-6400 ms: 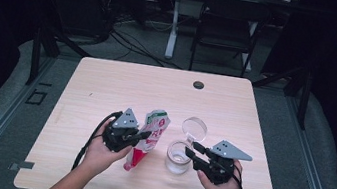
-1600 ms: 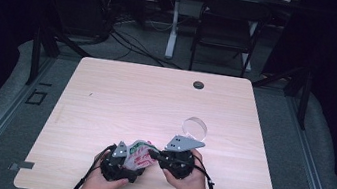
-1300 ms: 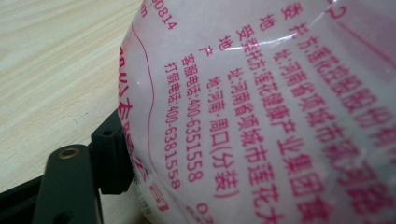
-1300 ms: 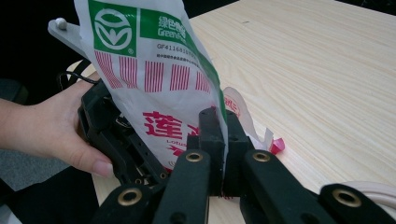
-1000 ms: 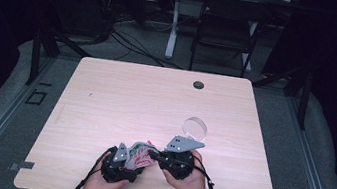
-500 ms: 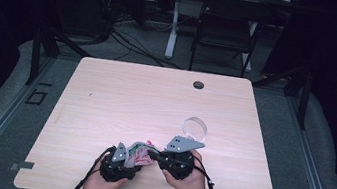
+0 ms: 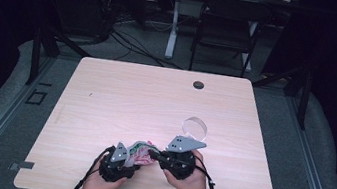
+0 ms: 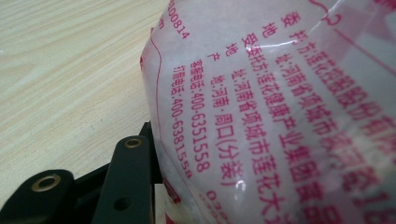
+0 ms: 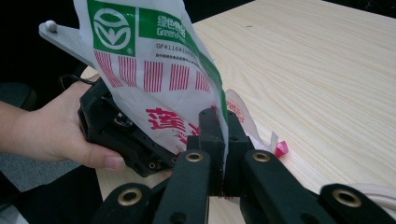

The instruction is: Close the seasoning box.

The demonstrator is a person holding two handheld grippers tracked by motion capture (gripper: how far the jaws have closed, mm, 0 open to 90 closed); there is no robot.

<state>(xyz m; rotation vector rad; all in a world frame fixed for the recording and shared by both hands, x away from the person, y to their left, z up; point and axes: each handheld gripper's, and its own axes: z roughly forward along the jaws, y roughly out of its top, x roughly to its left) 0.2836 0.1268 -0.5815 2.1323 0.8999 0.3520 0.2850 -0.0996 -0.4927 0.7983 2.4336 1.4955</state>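
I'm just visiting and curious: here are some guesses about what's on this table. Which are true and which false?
1. The right gripper pinches an edge of the plastic bag. True.
2. The bag's printing is blue. False: it is red, with a green band and logo.
3. A clear round lid lies on the table beyond the right gripper. True.
4. The left gripper lies on the table with no hand on it. False: a hand holds it against the bag, and its jaws have just been closing with the bag between them.
5. A small dark disc sits near the table's far edge. True.
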